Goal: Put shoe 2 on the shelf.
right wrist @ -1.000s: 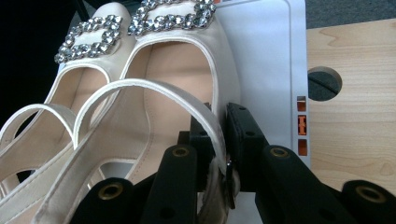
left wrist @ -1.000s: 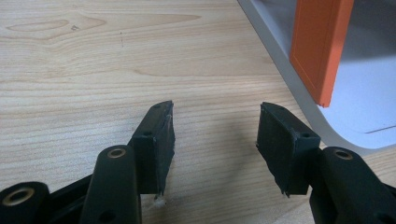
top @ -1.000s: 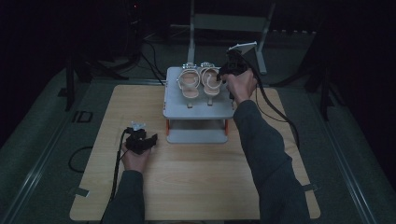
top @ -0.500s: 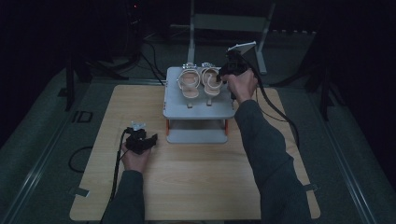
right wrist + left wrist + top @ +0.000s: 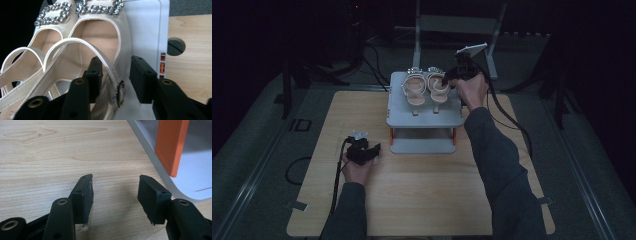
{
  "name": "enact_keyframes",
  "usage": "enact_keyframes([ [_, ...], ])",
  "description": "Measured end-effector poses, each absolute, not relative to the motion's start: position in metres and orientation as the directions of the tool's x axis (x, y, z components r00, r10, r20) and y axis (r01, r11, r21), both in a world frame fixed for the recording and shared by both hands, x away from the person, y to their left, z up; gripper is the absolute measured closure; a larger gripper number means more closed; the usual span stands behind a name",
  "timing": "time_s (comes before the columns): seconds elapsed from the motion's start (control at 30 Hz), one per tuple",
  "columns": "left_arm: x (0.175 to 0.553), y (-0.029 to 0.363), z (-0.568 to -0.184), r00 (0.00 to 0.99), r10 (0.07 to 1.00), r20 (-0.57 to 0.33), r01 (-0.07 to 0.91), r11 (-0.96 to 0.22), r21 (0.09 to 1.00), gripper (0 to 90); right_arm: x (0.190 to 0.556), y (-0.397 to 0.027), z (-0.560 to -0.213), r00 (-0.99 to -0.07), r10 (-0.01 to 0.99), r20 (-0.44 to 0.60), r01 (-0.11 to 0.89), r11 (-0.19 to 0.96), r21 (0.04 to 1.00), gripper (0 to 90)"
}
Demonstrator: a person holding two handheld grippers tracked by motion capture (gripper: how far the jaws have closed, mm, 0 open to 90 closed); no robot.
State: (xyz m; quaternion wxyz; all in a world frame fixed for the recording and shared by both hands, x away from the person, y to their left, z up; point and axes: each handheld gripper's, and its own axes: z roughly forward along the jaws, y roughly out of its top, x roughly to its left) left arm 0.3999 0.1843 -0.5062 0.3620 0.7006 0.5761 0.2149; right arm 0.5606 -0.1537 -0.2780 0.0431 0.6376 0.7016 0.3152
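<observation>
Right gripper [image 5: 113, 77]: jaws just opening, apart, strap of right sandal [image 5: 100, 45] between them.
Sandals: side by side on rack [image 5: 424, 112], far worktop [image 5: 422, 200].
Left gripper [image 5: 115, 195]: apart, empty, near-left of rack.

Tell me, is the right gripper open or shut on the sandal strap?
Open. The right gripper has just been opening; the strap lies between its fingers, with a gap to the right one.
</observation>
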Motion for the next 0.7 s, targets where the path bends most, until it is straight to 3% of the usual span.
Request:
enact_keyframes([
  [0.2,0.4,0.184,-0.506,0.244,0.963,-0.114,0.652,-0.075,0.754,46.3,0.557,-0.161,-0.268,-0.204,0.906,0.37,0.846,-0.027,0.532,54.4],
  [0.7,0.4,0.184,-0.506,0.244,0.963,-0.114,0.652,-0.075,0.754,46.3,0.533,-0.185,-0.245,-0.25,0.908,0.336,0.755,-0.034,0.655,58.4],
])
